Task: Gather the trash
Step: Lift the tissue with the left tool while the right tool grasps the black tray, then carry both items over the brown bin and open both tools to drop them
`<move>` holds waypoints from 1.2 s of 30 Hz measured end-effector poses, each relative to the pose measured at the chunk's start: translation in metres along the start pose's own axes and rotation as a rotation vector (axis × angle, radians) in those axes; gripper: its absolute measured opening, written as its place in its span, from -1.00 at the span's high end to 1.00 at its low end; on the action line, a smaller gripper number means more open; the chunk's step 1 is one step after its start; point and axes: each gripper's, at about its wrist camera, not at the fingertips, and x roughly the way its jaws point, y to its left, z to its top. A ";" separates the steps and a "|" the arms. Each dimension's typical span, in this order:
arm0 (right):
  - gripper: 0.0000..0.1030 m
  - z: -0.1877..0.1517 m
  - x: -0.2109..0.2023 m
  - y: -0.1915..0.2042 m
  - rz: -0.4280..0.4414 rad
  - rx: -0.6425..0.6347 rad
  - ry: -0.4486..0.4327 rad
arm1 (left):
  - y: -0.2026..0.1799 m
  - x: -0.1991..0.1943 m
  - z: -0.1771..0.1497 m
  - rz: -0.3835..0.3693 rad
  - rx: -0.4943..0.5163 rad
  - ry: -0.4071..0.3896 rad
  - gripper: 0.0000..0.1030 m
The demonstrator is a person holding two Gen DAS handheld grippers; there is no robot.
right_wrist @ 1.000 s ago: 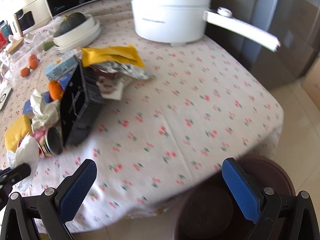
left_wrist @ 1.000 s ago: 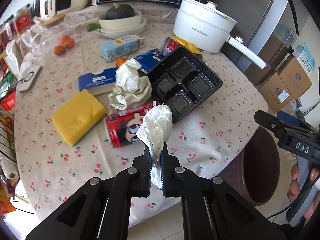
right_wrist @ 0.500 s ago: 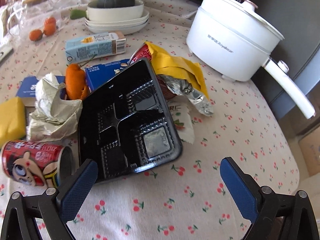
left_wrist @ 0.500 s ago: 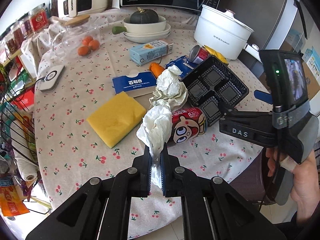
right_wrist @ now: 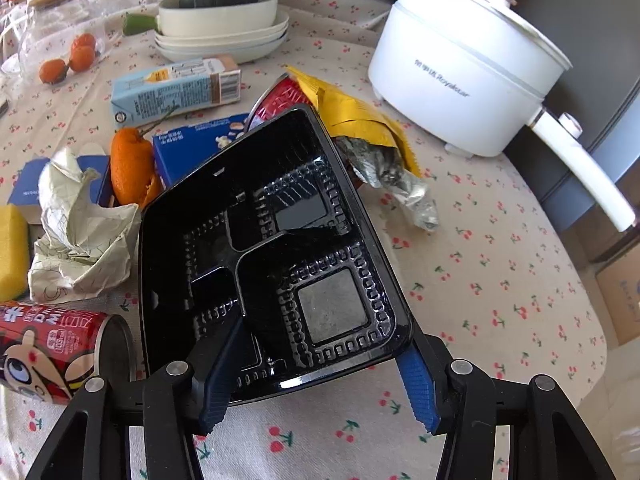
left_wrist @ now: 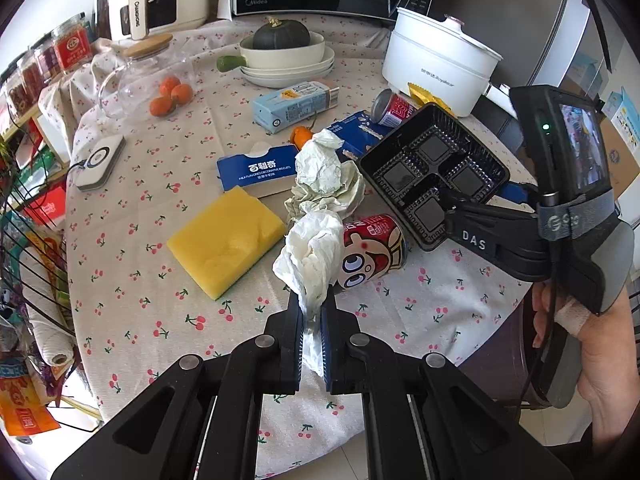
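Rubbish covers much of the cherry-print table [left_wrist: 120, 240], suggesting the clear-up has far to go. A dark bin [left_wrist: 500, 360] stands at the table's near edge, its contents out of view. Largest of the litter, the black plastic tray [right_wrist: 276, 248] lies tilted on other rubbish, its near rim between the fingers of the right gripper [right_wrist: 316, 396]; the jaws stand fairly wide, one finger inside the tray and one outside, and whether they press the rim cannot be told. Behind it lie a yellow wrapper [right_wrist: 356, 116] and a blue carton [right_wrist: 176, 90]. Beside the tray rest a crumpled paper ball [left_wrist: 328, 180] and a red can [left_wrist: 372, 248] on its side, untouched. Smallest, a white tissue [left_wrist: 312, 256] is pinched in the left gripper [left_wrist: 311, 332], jaws nearly closed on it, held above the table and not yet binned.
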 end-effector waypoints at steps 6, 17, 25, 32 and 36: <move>-0.18 -0.005 -0.034 -0.022 0.030 0.023 -0.033 | -0.006 -0.003 -0.001 -0.002 0.006 -0.010 0.86; -0.18 -0.039 -0.078 -0.081 0.043 0.063 -0.031 | -0.033 -0.005 -0.004 -0.029 0.055 -0.010 0.86; -0.18 -0.083 -0.095 -0.133 0.000 0.093 0.004 | -0.076 -0.004 -0.006 -0.075 0.111 -0.004 0.86; -0.19 -0.131 -0.102 -0.185 -0.048 0.148 0.051 | -0.136 -0.004 -0.013 -0.135 0.200 -0.006 0.86; -0.19 -0.159 -0.102 -0.209 -0.070 0.179 0.092 | -0.179 -0.007 -0.024 -0.212 0.280 -0.007 0.86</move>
